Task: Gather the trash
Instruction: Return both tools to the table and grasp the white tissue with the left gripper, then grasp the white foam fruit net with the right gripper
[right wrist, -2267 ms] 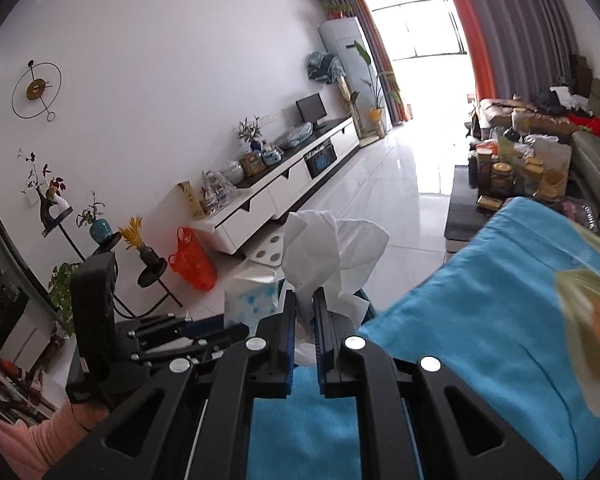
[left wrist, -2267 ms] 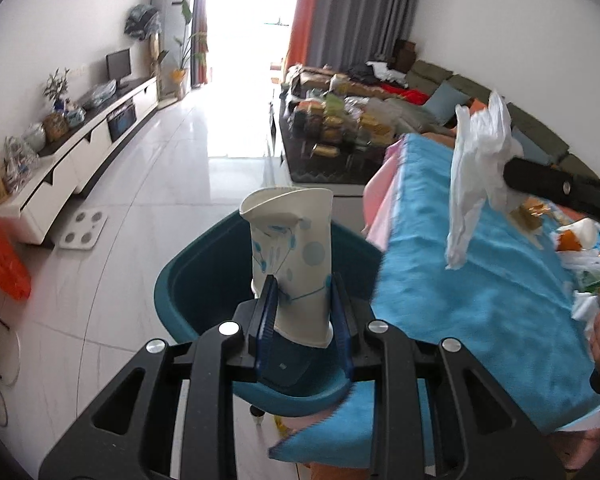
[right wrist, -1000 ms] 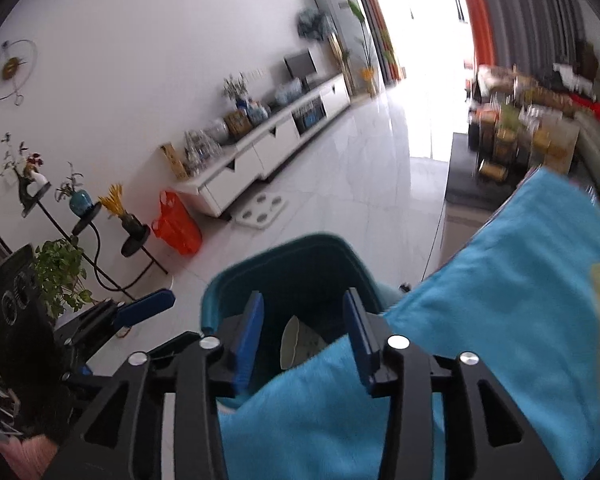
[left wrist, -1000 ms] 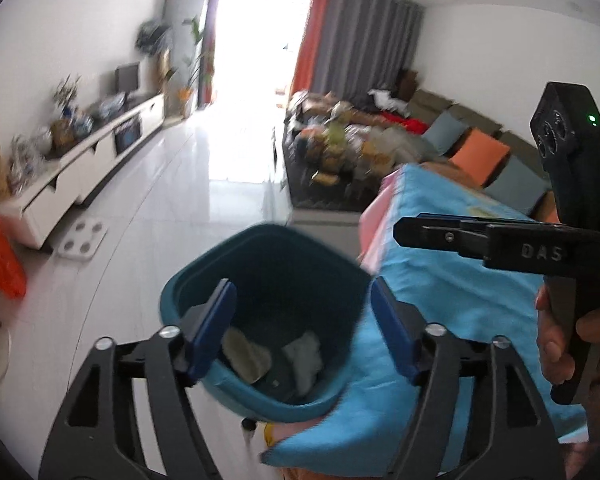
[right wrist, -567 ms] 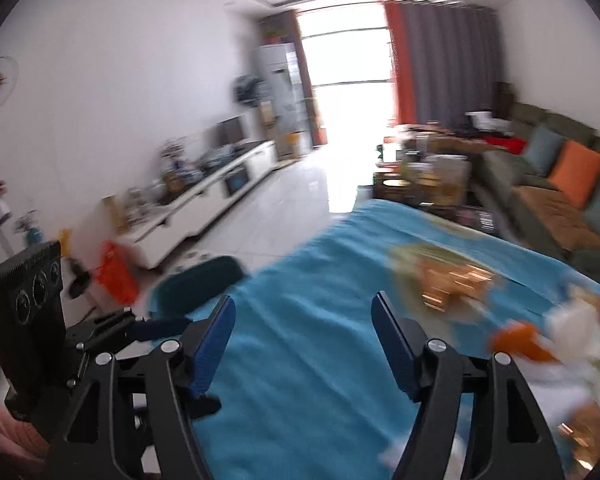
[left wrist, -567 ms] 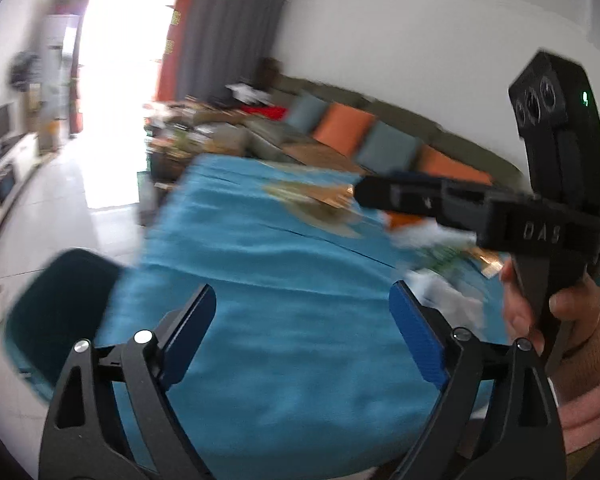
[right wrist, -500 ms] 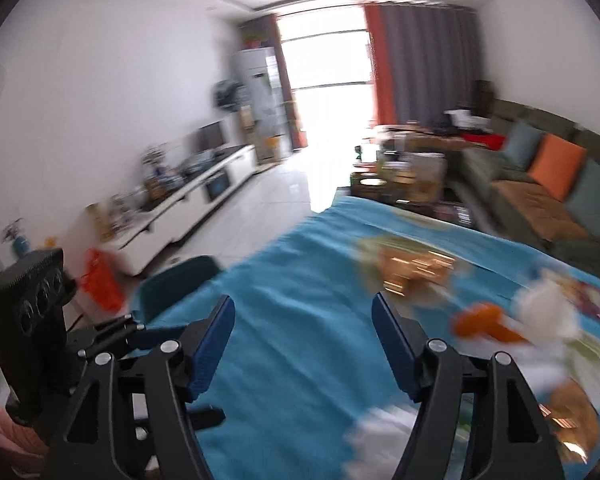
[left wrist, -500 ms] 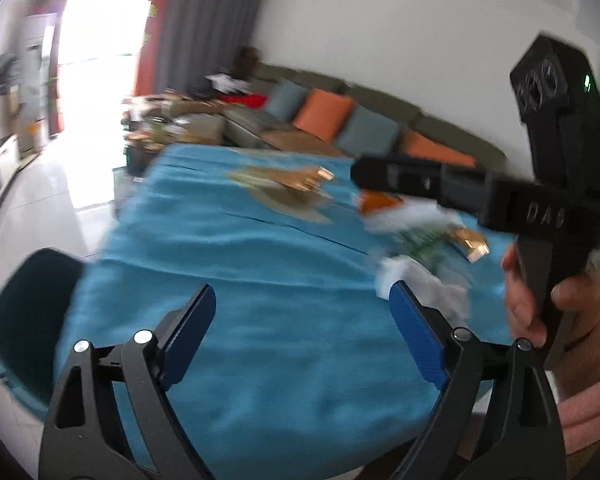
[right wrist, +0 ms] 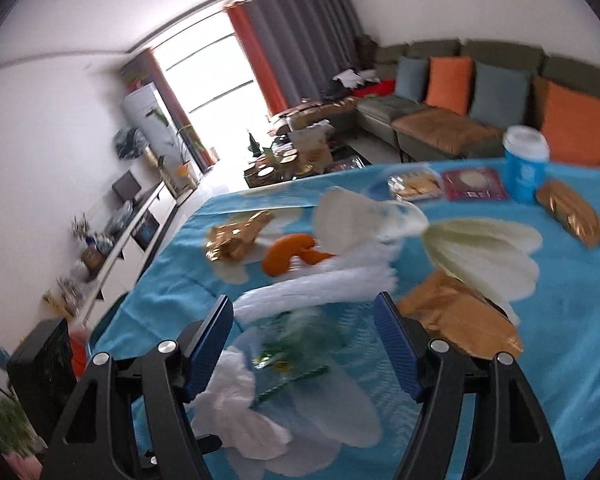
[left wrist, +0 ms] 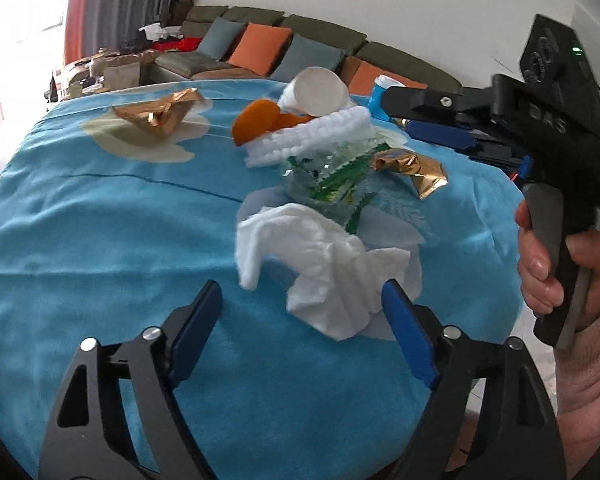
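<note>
**Both grippers over the trash on the blue cloth**

In the left wrist view, a blue cloth point(left wrist: 100, 240) with pale flower prints covers the table; behind it stand a green sofa point(left wrist: 320, 46) with orange and grey cushions and grey curtains. The left gripper point(left wrist: 300, 320) is empty, its jaws closing, with a crumpled tissue point(left wrist: 320, 256) just ahead between the tips, untouched. Beyond lie a clear green-printed wrapper point(left wrist: 332, 176), a gold wrapper point(left wrist: 412, 168), orange peel point(left wrist: 260, 120) and a tipped paper cup point(left wrist: 320, 90). A hand point(left wrist: 560, 264) holds the right gripper, lettered "DAS". A second ago this view showed the teal bin; now it is out of sight.

In the right wrist view, the right gripper point(right wrist: 304, 320) has its jaws apart and empty over the wrapper point(right wrist: 300, 340), blurred. A blue cup point(right wrist: 524, 168) stands upright at the far edge. At the left, a white TV cabinet point(right wrist: 140, 232) lines the wall. The bin is gone here too.
</note>
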Available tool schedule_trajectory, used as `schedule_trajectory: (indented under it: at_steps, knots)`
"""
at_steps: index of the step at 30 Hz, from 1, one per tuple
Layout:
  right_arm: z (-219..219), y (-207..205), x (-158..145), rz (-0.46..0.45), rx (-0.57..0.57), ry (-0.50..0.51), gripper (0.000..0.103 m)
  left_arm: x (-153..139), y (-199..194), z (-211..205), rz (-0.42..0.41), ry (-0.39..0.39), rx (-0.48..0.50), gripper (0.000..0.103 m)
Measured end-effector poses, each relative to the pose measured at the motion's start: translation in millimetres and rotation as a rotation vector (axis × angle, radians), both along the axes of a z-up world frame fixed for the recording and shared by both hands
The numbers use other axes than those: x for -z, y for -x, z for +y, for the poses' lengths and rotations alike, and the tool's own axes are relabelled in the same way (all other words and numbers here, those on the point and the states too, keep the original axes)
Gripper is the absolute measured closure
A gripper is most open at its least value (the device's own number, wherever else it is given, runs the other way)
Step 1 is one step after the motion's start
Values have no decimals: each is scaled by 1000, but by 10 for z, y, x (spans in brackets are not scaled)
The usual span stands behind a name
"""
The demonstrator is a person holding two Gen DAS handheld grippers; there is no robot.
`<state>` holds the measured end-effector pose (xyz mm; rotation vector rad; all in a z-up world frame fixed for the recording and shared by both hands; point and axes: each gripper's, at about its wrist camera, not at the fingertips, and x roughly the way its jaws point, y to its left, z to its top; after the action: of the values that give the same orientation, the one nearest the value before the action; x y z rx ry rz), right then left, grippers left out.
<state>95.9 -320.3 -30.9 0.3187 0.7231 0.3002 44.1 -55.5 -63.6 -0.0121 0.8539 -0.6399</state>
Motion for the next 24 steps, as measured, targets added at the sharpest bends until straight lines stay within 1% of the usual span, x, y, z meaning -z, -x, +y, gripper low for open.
schedule_trajectory:
  at_steps: [1, 3, 4, 6, 7, 8, 10, 11, 12, 15, 16, 17, 19, 21, 22, 24]
  knots:
    - [-42, -44, 34, 17, 9, -24, 33, 3, -8, -13, 6, 5, 3, 32]
    - [-99, -91, 90, 38, 14, -64, 33, -1, -46, -18, 27, 25, 3, 41]
    - [-103, -123, 108, 48, 15, -80, 33, -31, -49, 25, 33, 30, 1, 43]
    - [-133, -198, 170, 70, 14, -114, 33, -31, -77, 54, 49, 39, -5, 60]
    - [-117, -215, 191, 80, 12, -130, 33, -27, -85, 68, 56, 43, -6, 64]
    - [-106, -245, 207, 91, 9, -146, 33, -20, -85, 77, 60, 47, -7, 71]
    - [-93, -321, 245, 109, 12, -176, 33, -15, -79, 104, 69, 55, -4, 78]
    - [-104, -351, 273, 121, 15, -198, 33, -14, -80, 114, 73, 58, -3, 86]
    - [-105, -382, 295, 131, 15, -221, 33, -11, -82, 117, 78, 64, -1, 91]
    - [-133, -457, 346, 146, 11, -269, 34, -13, -78, 137, 80, 70, -1, 93]
    - [-133, -468, 357, 149, 7, -277, 36, -17, -73, 144, 78, 70, 0, 94]
    - [-132, -482, 368, 153, 3, -285, 40, -27, -61, 152, 72, 71, -1, 95]
    - [-143, -508, 390, 166, 1, -307, 44, -52, -36, 180, 58, 68, -1, 95]
    - [-154, -539, 416, 177, -6, -334, 57, -85, -10, 215, 44, 67, -5, 95]
    - [-156, -538, 424, 180, -12, -342, 60, -100, 1, 233, 37, 68, -8, 95]
    - [-157, -540, 442, 183, -24, -362, 75, -136, 31, 291, 26, 76, -13, 96]
